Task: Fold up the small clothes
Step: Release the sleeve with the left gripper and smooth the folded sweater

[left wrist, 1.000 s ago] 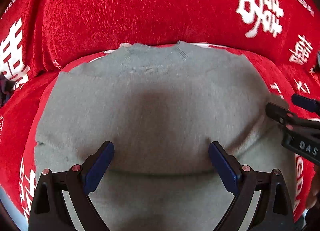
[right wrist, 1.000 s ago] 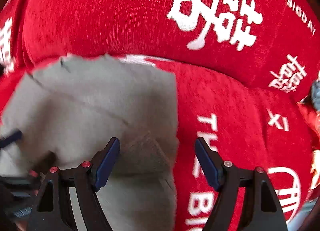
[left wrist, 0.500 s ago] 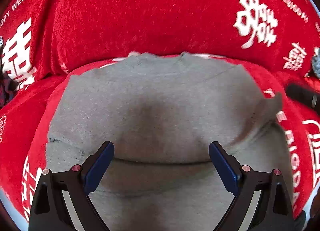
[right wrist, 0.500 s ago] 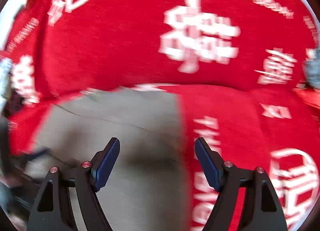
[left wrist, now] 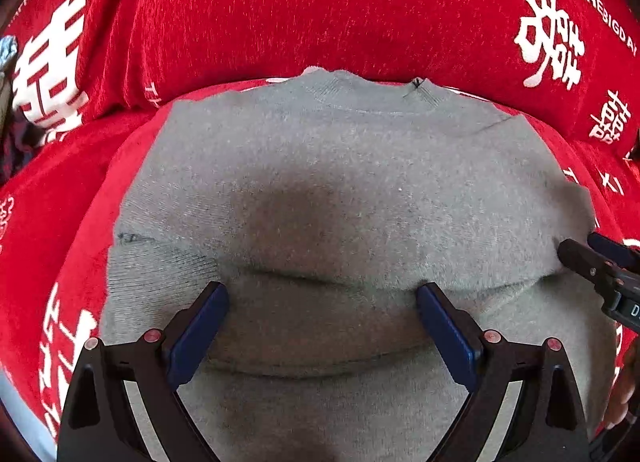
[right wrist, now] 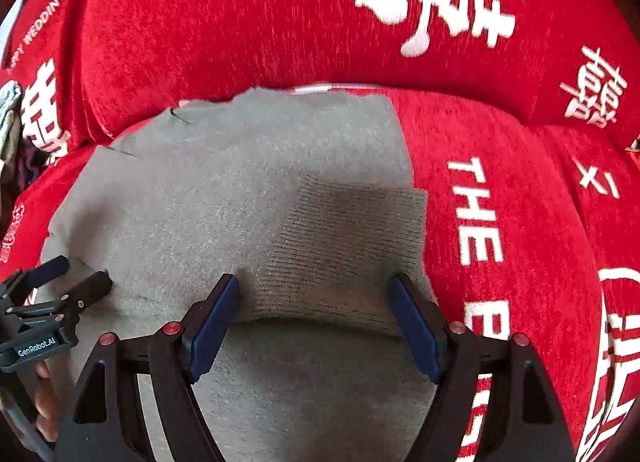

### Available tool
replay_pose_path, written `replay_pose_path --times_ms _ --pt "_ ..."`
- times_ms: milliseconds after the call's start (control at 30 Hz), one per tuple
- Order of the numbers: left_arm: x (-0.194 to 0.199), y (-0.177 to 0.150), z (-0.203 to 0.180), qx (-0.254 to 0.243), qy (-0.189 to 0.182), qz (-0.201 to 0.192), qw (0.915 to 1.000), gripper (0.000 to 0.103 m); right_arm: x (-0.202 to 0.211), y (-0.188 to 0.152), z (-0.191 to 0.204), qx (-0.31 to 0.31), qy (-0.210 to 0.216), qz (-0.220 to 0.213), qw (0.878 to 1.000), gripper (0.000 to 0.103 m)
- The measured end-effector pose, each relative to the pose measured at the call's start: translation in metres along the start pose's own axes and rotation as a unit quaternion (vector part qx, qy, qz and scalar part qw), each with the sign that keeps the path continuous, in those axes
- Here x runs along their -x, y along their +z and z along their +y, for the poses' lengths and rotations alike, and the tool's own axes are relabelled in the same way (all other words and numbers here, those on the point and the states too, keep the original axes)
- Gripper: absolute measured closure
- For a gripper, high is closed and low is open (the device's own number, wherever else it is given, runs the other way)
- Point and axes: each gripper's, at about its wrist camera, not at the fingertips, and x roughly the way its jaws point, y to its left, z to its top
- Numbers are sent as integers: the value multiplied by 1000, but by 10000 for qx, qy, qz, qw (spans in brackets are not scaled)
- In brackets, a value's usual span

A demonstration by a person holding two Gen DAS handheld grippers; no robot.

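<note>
A grey knit sweater [left wrist: 340, 182] lies flat on a red sofa cover, its collar [left wrist: 360, 90] at the far side. A folded layer ends in an edge just past my left gripper [left wrist: 320, 290], which hangs open over the sweater's middle. In the right wrist view the sweater [right wrist: 200, 202] fills the left half. Its ribbed cuff [right wrist: 348, 246] lies by the right edge. My right gripper [right wrist: 314, 282] stands open with that cuff's near edge between its fingers, not pinched. The right gripper [left wrist: 592, 258] also shows at the sweater's right edge, the left gripper [right wrist: 76, 278] at its left edge.
The red sofa cover [right wrist: 500, 222] with white lettering spreads to the right of the sweater. Its padded backrest [left wrist: 320, 14] rises right behind the collar. A bundle of dark and pale cloth [right wrist: 12, 130] lies at the far left.
The right gripper swung up and away, then came back down over the ribbed cuff at the sweater's right edge. The left view slid sideways, so the sweater now sits further right.
</note>
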Motion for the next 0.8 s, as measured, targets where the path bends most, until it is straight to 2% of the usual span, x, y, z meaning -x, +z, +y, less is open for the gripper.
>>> replay_pose_path --times_ms 100,167,267,400,433,600,667,733,800 --pt "15 -4 6 45 -111 -213 9997 7 17 -2 5 -99 -77 -195 9997 23" --pt "15 -5 10 33 -33 -221 9997 7 22 -2 17 11 -46 -328 9995 23" --pt "-2 -7 23 167 91 2 9998 7 14 -6 42 336 -66 -233 9991 23" --pt "0 -11 25 46 146 -66 9999 6 -3 -19 54 547 -270 134 9980 23" --pt "6 -13 26 61 155 -106 9998 6 4 -23 56 566 -327 -24 9979 23" --pt "20 -40 22 5 -60 -129 9999 6 16 -46 66 609 -123 -97 9980 23" --pt "19 -56 13 -168 77 -86 9998 6 20 -60 72 743 -269 -240 9966 23" --pt "27 -70 9 -214 173 -298 9992 6 27 -73 73 782 -319 -374 9957 22" --pt "34 -82 11 -193 108 -313 9993 6 33 -87 74 788 -318 -529 9950 22"
